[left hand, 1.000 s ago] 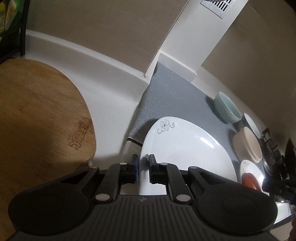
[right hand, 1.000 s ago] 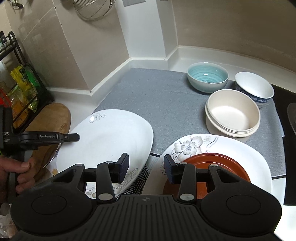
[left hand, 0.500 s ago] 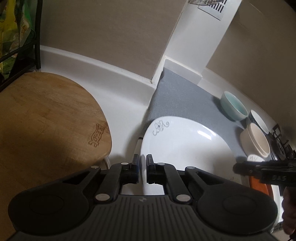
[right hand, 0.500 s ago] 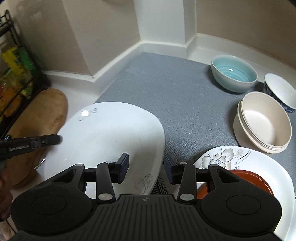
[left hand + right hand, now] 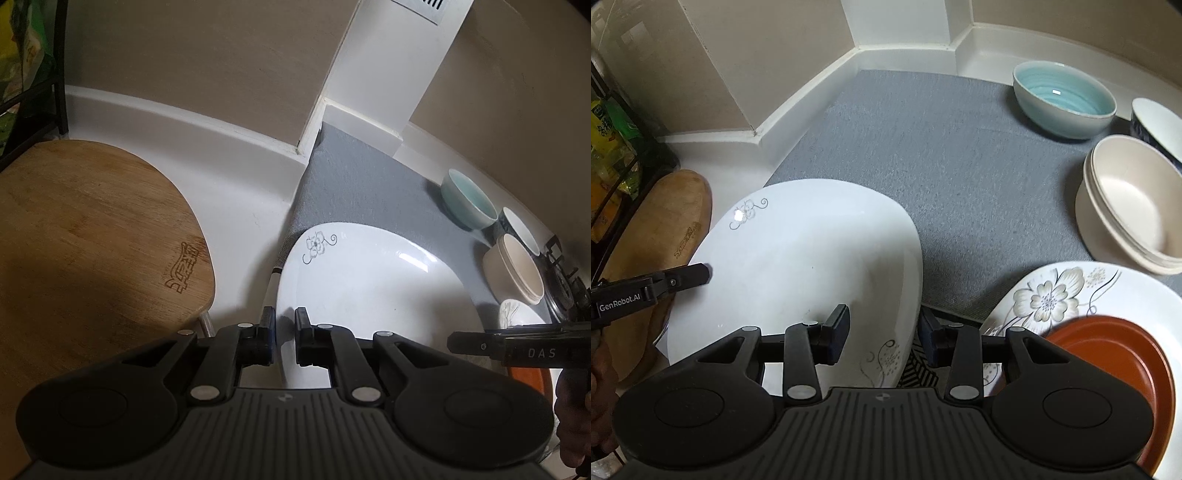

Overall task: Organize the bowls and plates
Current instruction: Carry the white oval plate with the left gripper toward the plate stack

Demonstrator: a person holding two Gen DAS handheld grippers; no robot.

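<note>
Plate (image 5: 812, 258) lies half on the grey mat (image 5: 942, 147). Left gripper (image 5: 284, 332) is clamped on its left rim. Right gripper (image 5: 882, 328) is closing astride its right rim, pads not yet pressing.

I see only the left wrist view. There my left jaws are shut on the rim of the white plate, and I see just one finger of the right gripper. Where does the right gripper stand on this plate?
Observer: The right gripper straddles the white plate at the rim across from your grip. Its jaws are closing, with the rim between them and the pads not yet pressing.
Operator: Is something lying near that rim?
Observer: Yes, a black-and-white striped thing shows just under the rim, between it and the flowered plate.
Operator: Is the flowered plate empty?
Observer: No, a red-brown plate lies on it.
</note>
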